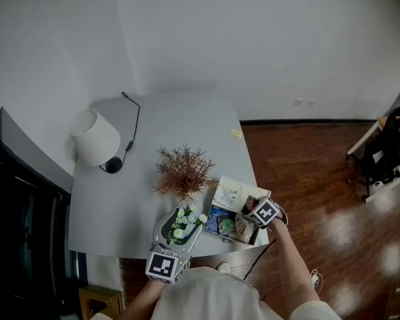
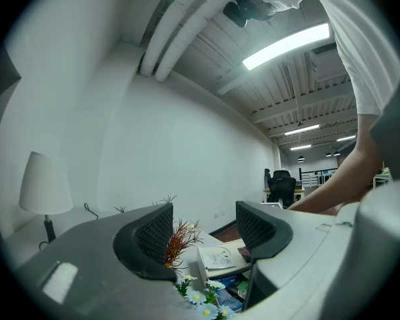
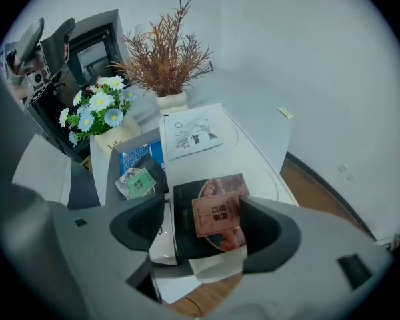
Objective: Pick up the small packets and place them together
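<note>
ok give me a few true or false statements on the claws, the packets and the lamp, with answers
1. The right claw has its jaws apart above a dark packet with a pink label. True.
2. The left claw is clamped on a packet. False: its jaws stand apart with nothing between them.
3. The lamp lies tipped over beside the packets. False: it stands upright at the far left of the table, well away from them.
4. In the right gripper view, a small green packet lies to the left of the dark packet. True.
</note>
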Action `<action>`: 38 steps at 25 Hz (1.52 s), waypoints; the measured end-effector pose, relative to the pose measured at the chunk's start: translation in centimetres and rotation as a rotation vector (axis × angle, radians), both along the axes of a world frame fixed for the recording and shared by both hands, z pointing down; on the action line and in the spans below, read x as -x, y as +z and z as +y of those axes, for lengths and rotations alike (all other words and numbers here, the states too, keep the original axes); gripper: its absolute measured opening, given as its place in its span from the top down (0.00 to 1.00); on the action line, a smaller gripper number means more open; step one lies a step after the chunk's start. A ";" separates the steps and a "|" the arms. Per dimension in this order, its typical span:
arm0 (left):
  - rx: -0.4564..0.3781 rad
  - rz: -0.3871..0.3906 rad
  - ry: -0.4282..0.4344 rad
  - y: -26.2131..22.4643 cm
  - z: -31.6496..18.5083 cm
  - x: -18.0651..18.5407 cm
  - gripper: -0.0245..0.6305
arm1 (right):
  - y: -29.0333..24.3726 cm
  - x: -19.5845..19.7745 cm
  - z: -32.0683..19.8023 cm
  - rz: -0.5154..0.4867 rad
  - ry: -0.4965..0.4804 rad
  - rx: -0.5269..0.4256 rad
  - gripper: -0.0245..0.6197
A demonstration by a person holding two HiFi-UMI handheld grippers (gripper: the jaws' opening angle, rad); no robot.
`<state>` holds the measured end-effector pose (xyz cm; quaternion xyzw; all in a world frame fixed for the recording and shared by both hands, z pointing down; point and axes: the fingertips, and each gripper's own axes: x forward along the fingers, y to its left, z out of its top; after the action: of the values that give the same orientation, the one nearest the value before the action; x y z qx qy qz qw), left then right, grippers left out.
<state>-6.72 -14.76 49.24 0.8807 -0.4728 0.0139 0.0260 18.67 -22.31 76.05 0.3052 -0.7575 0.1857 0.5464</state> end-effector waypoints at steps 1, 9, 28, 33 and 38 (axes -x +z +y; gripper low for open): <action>0.000 -0.003 -0.001 0.2 0.0 0.1 0.52 | 0.1 0.0 0.1 -0.002 -0.003 0.005 0.39; -0.014 0.010 -0.009 0.0 0.1 0.5 0.52 | -1.7 0.3 -0.2 -0.015 0.004 -0.105 0.26; -0.060 0.036 0.122 -1.8 -1.0 -3.8 0.52 | -27.0 0.7 8.6 -0.547 0.412 -1.075 0.30; -0.053 0.030 0.164 -1.2 -0.5 -5.4 0.52 | -27.6 1.4 10.7 -0.577 0.466 -1.088 0.32; -0.055 0.024 0.187 -1.2 -0.4 -6.4 0.52 | -27.4 2.1 11.3 -0.601 0.492 -1.062 0.32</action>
<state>-0.35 -15.12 48.03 0.9214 -0.3886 -0.0071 0.0061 16.59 -11.06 48.64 0.6325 -0.7739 -0.0169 0.0276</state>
